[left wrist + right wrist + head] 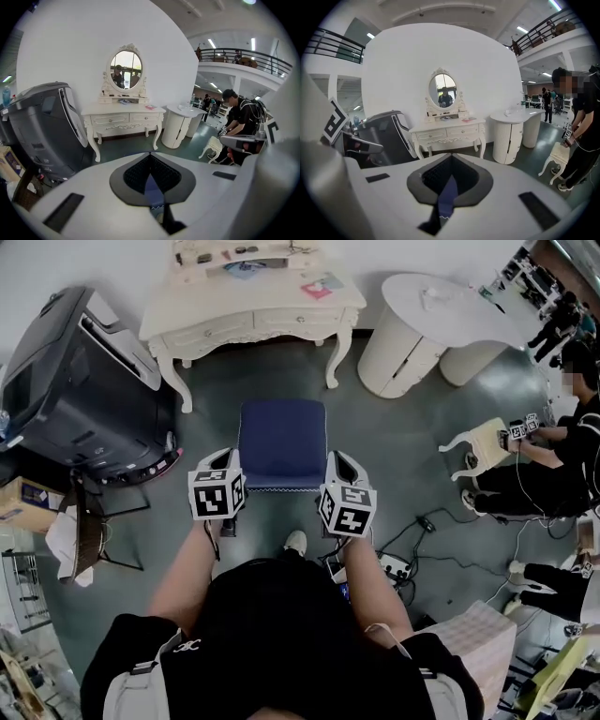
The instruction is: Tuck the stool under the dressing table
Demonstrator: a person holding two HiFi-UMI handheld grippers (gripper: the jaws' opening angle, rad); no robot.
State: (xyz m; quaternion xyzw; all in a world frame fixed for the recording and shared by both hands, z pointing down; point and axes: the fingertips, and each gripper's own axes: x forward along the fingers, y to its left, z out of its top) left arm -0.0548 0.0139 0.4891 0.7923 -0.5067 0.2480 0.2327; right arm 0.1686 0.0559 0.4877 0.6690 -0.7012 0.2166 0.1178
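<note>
A stool with a blue cushion (281,442) stands on the grey floor just in front of me. The white dressing table (253,320) is beyond it, a gap of floor between them. My left gripper (228,457) is at the stool's near left corner and my right gripper (337,459) at its near right corner. Both are shut with nothing held. In the left gripper view the jaws of the left gripper (151,157) meet, and a sliver of the blue stool (153,190) shows behind them. The right gripper (451,158) looks the same, with the stool (448,194) and the dressing table (447,131) ahead.
A large dark massage chair (84,381) stands left of the dressing table and a white curved counter (422,324) to its right. At the far right a person (562,456) handles a small white stool (483,446). Cables and a power strip (398,568) lie on the floor.
</note>
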